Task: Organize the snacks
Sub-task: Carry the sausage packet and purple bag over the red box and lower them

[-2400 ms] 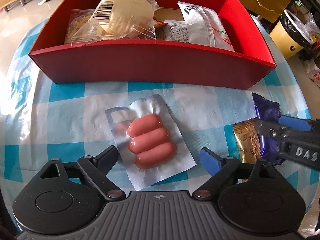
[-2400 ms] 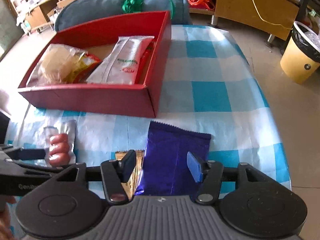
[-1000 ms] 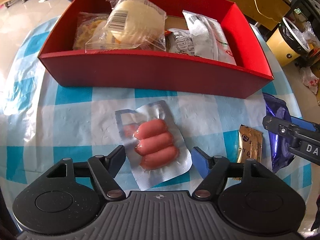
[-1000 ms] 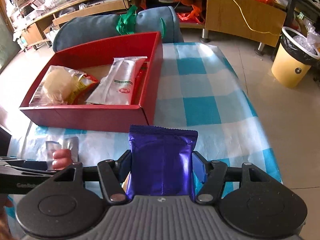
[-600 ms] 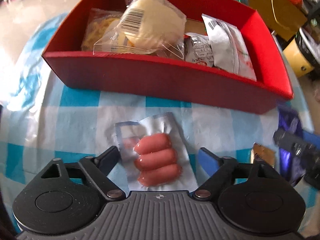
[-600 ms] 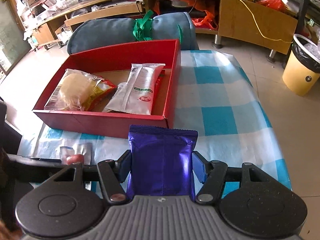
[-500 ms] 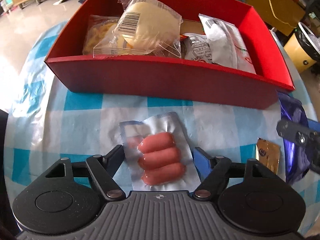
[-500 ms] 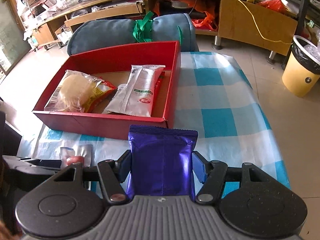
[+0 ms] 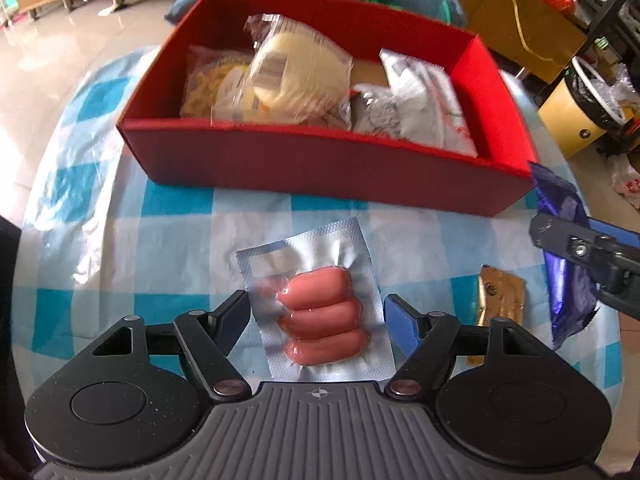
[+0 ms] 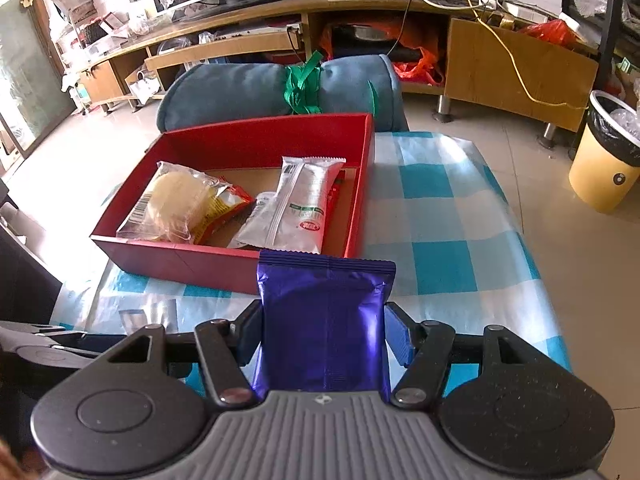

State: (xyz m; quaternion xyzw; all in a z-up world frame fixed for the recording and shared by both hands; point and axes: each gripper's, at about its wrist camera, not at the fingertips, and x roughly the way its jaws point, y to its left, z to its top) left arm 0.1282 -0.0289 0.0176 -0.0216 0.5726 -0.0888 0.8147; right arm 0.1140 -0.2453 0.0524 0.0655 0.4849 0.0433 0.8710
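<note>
Between the left gripper [image 9: 316, 312]'s spread jaws lies the sausage pack [image 9: 320, 312] — right gripper [image 10: 324, 332] clamps the purple packet [image 10: 324, 320].

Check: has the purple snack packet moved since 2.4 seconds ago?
Yes. The purple packet, then flat on the tablecloth, is now lifted in the right gripper, nearer the red box.

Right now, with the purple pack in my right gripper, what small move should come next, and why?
Probably carry the purple pack forward over the red box near wall. The right gripper is shut on it, lifted short of the box, and bare cardboard shows behind the white pack.
</note>
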